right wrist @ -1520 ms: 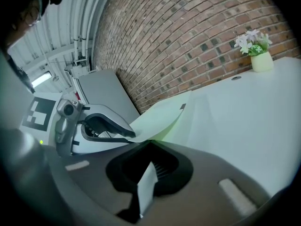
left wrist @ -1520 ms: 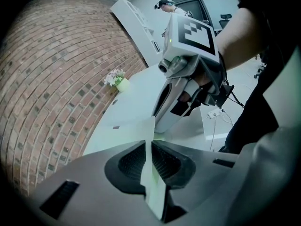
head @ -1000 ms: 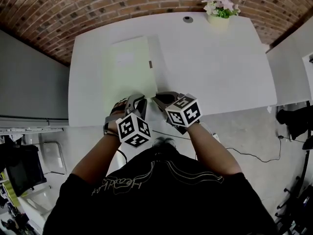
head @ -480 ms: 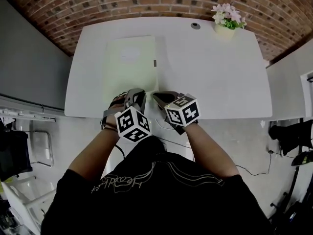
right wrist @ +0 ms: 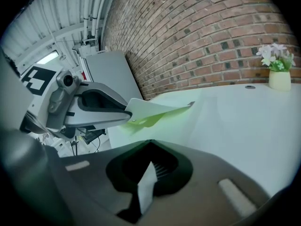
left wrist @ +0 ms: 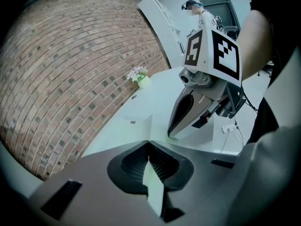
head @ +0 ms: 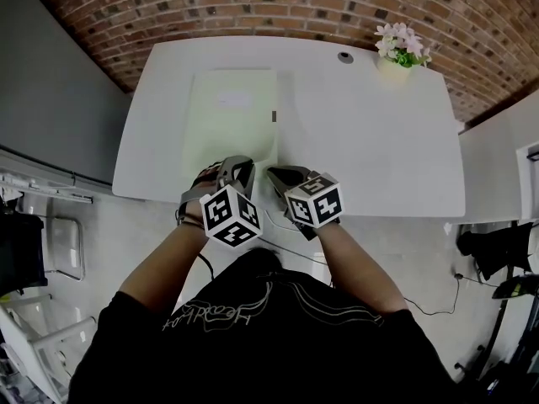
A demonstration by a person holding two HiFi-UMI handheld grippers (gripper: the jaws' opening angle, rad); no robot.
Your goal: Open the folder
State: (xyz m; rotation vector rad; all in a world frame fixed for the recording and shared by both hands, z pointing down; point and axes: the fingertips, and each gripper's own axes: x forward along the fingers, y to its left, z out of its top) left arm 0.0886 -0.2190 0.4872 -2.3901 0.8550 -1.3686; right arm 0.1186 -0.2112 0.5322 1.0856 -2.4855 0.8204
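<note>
Opening has just started. The folder (head: 229, 112) lies on the left half of the white table (head: 370, 133), its near edge toward the person. The left gripper (head: 239, 167) is clamped on the near edge of the front cover (right wrist: 157, 108), which is raised slightly off the green inside. The right gripper (head: 275, 173) has its jaws together on nothing, tip just beside the folder. Next move, likely: lift the cover higher and swing it over to the left, keeping the pinch firm so the thin sheet doesn't slip.
</note>
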